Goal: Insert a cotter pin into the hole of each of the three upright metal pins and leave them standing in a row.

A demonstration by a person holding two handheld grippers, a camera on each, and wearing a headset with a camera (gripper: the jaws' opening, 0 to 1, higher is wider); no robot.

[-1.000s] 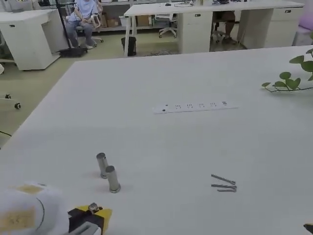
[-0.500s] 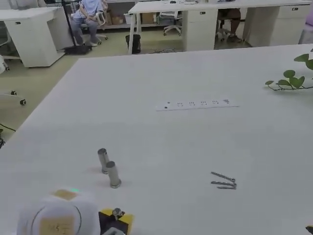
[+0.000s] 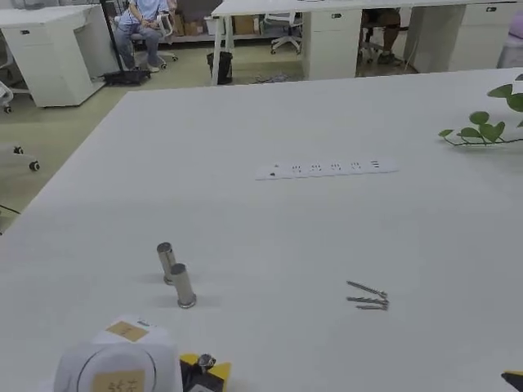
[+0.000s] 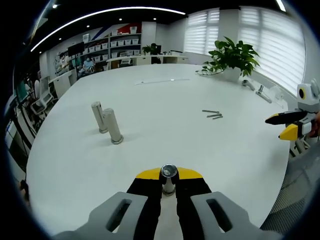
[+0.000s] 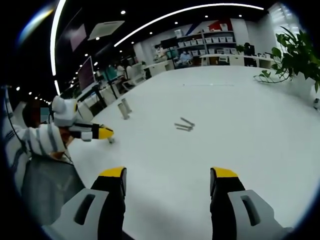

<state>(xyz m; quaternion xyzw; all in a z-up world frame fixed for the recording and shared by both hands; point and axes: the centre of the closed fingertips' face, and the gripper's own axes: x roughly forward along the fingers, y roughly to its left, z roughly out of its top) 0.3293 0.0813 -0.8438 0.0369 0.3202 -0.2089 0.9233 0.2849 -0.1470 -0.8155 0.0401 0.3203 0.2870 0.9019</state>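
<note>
Two metal pins stand upright and close together on the white table (image 3: 270,220), the far pin (image 3: 166,261) just behind the near pin (image 3: 182,286); they appear again as a pair of pins (image 4: 106,122) in the left gripper view. My left gripper (image 3: 204,371) is at the near left edge, shut on a third metal pin (image 4: 168,177) held upright between its yellow tips. Several cotter pins (image 3: 368,296) lie loose to the right, also the cotter pins (image 5: 184,124). My right gripper (image 5: 167,180) hovers open and holds nothing, well short of them.
A white power strip (image 3: 327,169) lies across the table's middle. A potted plant (image 3: 490,131) trails at the far right edge. Beyond the table are desks, chairs and a seated person (image 3: 143,20).
My left gripper, with the metal pin in it, has shifted to the right along the near edge, closer to the two standing pins. The head camera has tilted slightly.
</note>
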